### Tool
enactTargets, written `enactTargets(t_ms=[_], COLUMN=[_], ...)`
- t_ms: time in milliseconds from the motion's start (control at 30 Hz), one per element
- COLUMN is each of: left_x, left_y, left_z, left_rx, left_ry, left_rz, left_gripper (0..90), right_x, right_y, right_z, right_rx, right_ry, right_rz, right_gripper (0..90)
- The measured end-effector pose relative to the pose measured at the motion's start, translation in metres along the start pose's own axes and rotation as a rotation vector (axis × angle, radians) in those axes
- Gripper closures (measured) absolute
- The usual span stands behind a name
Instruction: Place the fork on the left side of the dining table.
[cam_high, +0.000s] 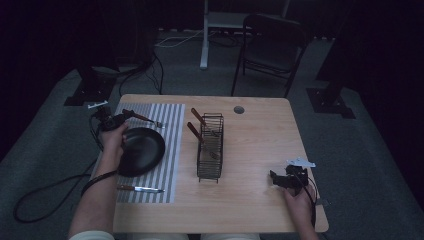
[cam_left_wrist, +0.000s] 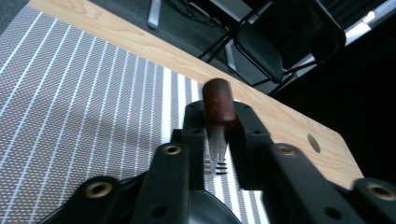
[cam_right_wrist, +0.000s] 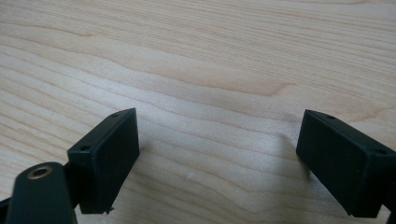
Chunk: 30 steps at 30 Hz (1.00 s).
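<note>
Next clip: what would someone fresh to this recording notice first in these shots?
Probably the left gripper with its fingers shut on a wooden-handled metal fork, held over the grey striped placemat just beyond the round black plate. Next, the black wire rack at mid-table, with two wooden handles sticking out, and the right gripper open over bare light wood tabletop.

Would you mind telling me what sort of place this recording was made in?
Probably a lab or studio staged as a dining setup: a wooden table with a striped placemat, black plate and cutlery rack, ringed by dark stands and floor cables.
</note>
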<state>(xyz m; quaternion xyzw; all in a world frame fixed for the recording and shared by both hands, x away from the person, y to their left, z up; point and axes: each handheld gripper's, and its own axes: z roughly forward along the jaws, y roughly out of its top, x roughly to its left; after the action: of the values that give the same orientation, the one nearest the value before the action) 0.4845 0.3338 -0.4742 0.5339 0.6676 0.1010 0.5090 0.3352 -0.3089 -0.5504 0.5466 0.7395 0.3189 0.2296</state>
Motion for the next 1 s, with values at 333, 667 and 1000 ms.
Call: enactTargets(t_ms=[333, 667, 1000], left_x=[0.010, 0.016, 0.012], left_y=[-0.003, -0.005, -0.012], left_z=[0.014, 0.023, 0.021], left_rx=[0.057, 0.055, 0.076], left_ry=[0.130, 0.342, 0.407], left_rz=[0.055, 0.106, 0.233], left_gripper=[59.3, 35.6, 30.4], right_x=[0.000, 0.000, 0.000], right_y=[0.000, 0.000, 0.000], right_z=[0.000, 0.000, 0.000], right_rx=[0.000, 0.000, -0.001], right_ry=[0.000, 0.000, -0.003], right_rz=[0.000, 0.000, 0.002], right_gripper=[12.9, 12.9, 13.1])
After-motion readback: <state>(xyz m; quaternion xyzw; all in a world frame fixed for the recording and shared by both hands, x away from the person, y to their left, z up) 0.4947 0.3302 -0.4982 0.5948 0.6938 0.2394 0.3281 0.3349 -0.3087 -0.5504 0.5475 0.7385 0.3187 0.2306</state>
